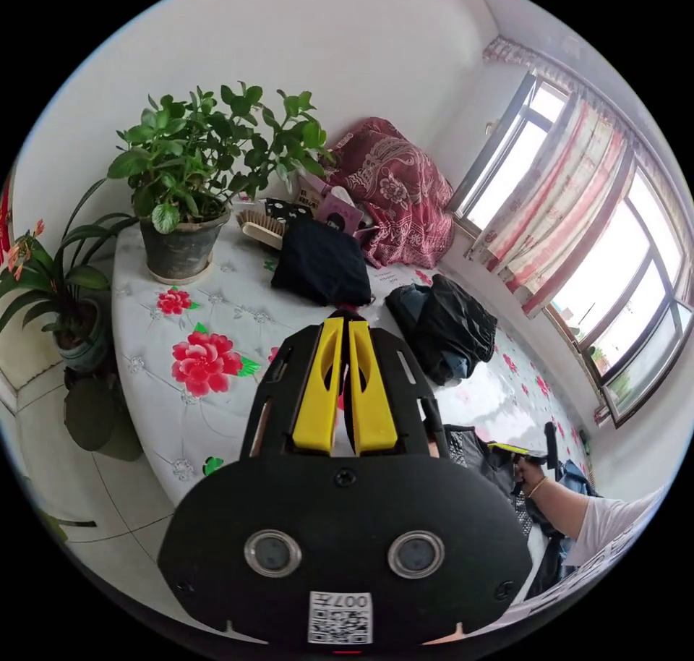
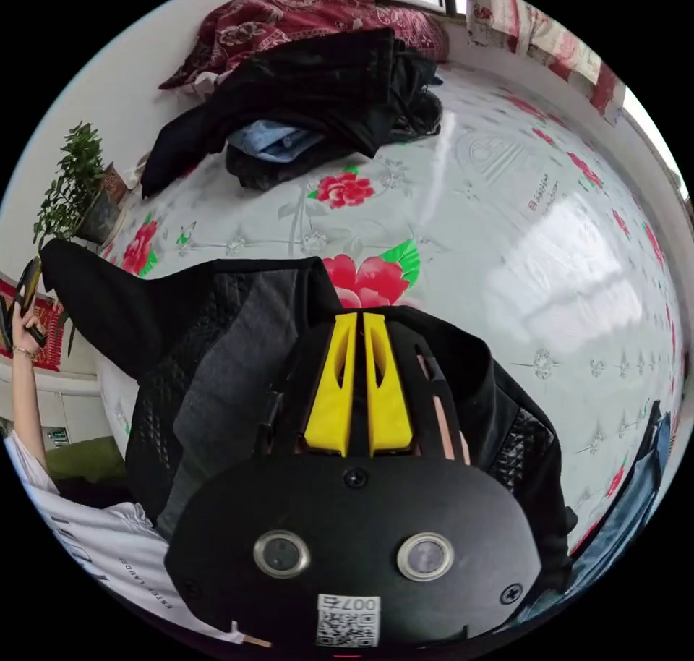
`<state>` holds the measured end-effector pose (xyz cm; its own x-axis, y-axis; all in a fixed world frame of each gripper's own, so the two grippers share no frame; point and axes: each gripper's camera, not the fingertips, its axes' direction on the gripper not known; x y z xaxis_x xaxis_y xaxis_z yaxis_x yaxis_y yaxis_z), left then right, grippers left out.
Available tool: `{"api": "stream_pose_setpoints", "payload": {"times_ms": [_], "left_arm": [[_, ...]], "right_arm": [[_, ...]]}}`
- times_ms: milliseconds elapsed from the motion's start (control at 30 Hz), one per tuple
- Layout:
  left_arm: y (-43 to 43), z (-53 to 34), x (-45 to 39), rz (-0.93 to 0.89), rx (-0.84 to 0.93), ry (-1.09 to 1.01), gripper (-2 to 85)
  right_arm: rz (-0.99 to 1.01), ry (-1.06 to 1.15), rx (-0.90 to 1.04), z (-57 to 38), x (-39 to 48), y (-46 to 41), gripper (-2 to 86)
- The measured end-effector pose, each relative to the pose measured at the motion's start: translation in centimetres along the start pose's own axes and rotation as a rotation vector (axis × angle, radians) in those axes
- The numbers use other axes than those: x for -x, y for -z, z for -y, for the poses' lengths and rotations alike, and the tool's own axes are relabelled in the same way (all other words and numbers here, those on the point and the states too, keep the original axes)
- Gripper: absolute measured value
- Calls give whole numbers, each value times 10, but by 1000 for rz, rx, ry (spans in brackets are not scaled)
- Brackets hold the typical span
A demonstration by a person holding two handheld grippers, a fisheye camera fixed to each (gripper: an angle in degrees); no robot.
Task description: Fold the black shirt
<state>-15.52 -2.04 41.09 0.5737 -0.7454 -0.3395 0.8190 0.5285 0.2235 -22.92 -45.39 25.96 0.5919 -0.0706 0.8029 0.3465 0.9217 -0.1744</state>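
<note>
Yellow plastic jaws of the left gripper (image 1: pixel 345 325) stand pressed together in the left gripper view, clenched with no cloth between them that we can see. Beyond their tips lies a folded black garment (image 1: pixel 323 263) on the quilted white bedcover (image 1: pixel 217 314) printed with red flowers. To its right sits a rumpled dark clothes heap (image 1: pixel 444 328); behind it, a maroon patterned cushion (image 1: pixel 394 191) leans on the wall. A leafy potted plant (image 1: pixel 191 176) stands far left. At lower right, the person's hand (image 1: pixel 531 473) holds the other gripper over dark fabric.

In the right gripper view, the right gripper (image 2: pixel 359 321) also shows its yellow jaws closed; whether they pinch cloth we cannot tell. The black shirt (image 2: pixel 217 343), smooth with quilted, textured panels, lies spread on the bedcover (image 2: pixel 506 220) under and around this gripper, one corner stretched up to the left toward the person's hand (image 2: pixel 25 328). A pile of dark clothes (image 2: pixel 318 104) rests far beyond.
</note>
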Motion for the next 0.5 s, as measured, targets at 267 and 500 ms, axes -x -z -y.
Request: {"api": "stream_pose_setpoints", "payload": {"times_ms": [267, 500], "left_arm": [[35, -20, 24, -54, -71, 69, -9], [42, -21, -92, -224, -118, -286, -8]], "right_arm": [[108, -103, -97, 15, -31, 12, -2], [177, -216, -289, -107, -42, 91, -2]]}}
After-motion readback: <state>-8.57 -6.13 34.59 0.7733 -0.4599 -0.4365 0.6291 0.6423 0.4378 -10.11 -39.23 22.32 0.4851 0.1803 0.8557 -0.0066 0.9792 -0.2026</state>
